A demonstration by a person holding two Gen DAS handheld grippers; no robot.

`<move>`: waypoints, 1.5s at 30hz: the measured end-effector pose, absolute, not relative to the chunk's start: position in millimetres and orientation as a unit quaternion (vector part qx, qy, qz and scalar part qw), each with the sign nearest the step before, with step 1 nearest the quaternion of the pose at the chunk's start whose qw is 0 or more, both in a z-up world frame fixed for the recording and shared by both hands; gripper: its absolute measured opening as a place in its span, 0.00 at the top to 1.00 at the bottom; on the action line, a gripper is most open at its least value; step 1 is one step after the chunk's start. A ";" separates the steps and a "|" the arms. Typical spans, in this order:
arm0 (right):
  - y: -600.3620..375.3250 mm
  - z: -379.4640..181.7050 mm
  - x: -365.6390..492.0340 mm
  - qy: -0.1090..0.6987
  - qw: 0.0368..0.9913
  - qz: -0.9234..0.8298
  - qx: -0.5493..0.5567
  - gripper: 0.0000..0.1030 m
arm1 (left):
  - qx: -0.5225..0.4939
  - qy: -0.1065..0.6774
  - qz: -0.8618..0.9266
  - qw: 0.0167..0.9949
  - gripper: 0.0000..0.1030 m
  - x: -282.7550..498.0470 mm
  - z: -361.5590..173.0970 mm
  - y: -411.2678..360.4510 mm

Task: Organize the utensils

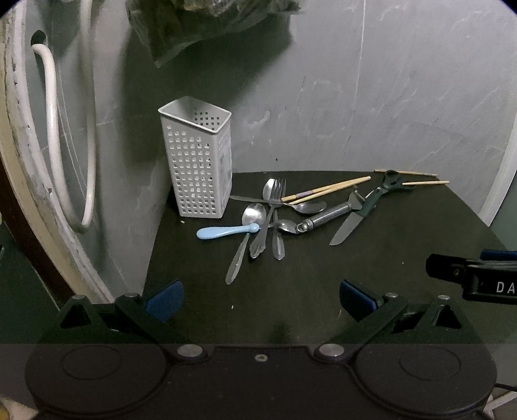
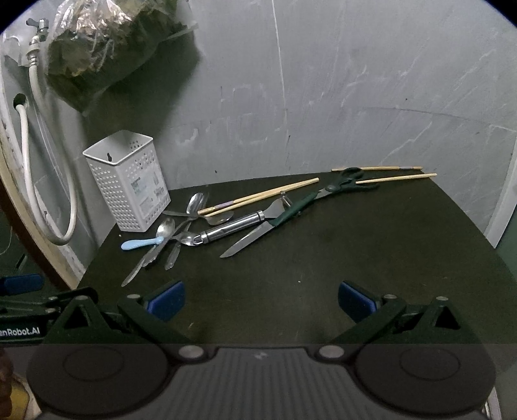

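Observation:
A white perforated utensil holder [image 1: 197,161] [image 2: 127,182] stands empty at the back left of the dark table [image 1: 355,274]. Beside it lies a heap of spoons [image 1: 253,215] and forks [image 1: 274,206], a blue-handled utensil [image 1: 223,231] [image 2: 142,243], a steel-handled tool [image 1: 326,217] [image 2: 231,227], a knife [image 1: 350,224] [image 2: 248,239], green scissors [image 1: 387,185] [image 2: 342,182] and wooden chopsticks [image 1: 329,188] [image 2: 261,194]. My left gripper [image 1: 261,300] is open, low in front of the heap. My right gripper [image 2: 261,300] is open too, nothing between its pads.
A white hose [image 1: 53,135] [image 2: 30,168] hangs on the grey wall at left, below a tap [image 2: 37,30]. A plastic bag [image 2: 106,42] of dark stuff hangs above the holder. Two more chopsticks [image 2: 395,177] lie at the back right. The table's near half is bare.

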State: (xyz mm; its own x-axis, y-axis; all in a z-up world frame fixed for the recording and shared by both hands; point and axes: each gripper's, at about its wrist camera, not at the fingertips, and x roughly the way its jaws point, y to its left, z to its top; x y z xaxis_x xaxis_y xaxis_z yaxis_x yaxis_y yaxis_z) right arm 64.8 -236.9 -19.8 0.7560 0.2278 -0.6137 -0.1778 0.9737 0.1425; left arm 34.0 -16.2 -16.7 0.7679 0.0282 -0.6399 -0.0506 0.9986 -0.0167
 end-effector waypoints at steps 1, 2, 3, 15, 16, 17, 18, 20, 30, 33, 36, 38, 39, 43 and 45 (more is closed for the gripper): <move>-237.6 -21.2 67.6 0.334 0.935 0.110 0.038 0.00 | -0.016 0.342 0.023 0.939 0.01 36.0 -17.8 -17.6; -238.3 -22.7 70.5 0.337 0.934 0.113 0.037 0.00 | -0.017 0.345 0.025 0.938 0.01 38.8 -19.2 -18.6; -238.5 -23.9 72.5 0.339 0.933 0.114 0.037 0.00 | -0.017 0.348 0.027 0.937 0.01 40.8 -20.5 -19.7; -255.5 -35.8 112.0 0.355 0.922 0.154 0.018 0.00 | -0.026 0.388 0.081 0.918 0.01 75.8 -39.1 -38.9; -257.2 -37.1 115.6 0.357 0.920 0.158 0.017 0.00 | -0.027 0.390 0.089 0.916 0.01 78.8 -40.8 -40.8; -258.8 -38.4 119.1 0.358 0.919 0.162 0.016 0.00 | -0.028 0.392 0.093 0.915 0.01 80.2 -41.6 -41.9; -260.2 -39.7 122.4 0.360 0.918 0.167 0.016 0.00 | -0.029 0.395 0.098 0.913 0.01 81.8 -42.3 -42.9; -262.5 -42.0 127.5 0.363 0.915 0.175 0.014 0.00 | -0.030 0.399 0.108 0.910 0.01 84.3 -43.0 -44.9; -260.3 -46.6 127.7 0.350 0.914 0.202 0.023 0.00 | 0.013 0.359 0.149 0.921 0.01 109.8 -30.7 -9.5; -254.4 -46.7 124.3 0.350 0.916 0.194 0.023 0.00 | 0.026 0.323 0.144 0.935 0.01 132.1 -24.6 10.6; -244.9 -44.7 118.1 0.347 0.922 0.169 0.013 0.00 | 0.043 0.279 0.130 0.950 0.01 163.7 -23.7 29.8; -239.7 -38.9 110.9 0.344 0.927 0.151 0.006 0.00 | 0.046 0.261 0.117 0.957 0.01 185.5 -25.9 40.8; -237.0 -36.3 107.0 0.341 0.929 0.143 0.002 0.00 | 0.045 0.254 0.106 0.960 0.01 196.1 -27.8 46.3; -227.6 -31.2 96.8 0.349 0.932 0.093 0.001 0.00 | 0.057 0.246 0.072 0.965 0.01 228.2 -35.4 55.7; -222.7 -29.2 90.3 0.350 0.934 0.069 0.002 0.00 | 0.065 0.237 0.064 0.967 0.01 238.6 -37.7 57.7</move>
State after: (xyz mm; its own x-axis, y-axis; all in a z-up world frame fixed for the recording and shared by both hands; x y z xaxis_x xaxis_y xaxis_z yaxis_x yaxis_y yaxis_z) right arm 90.3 -222.7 -29.2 0.7458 0.1294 -0.6535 -0.1272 0.9906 0.0510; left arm 238.6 57.7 -37.7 0.8796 0.1542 -0.4499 -0.0930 0.9835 0.1553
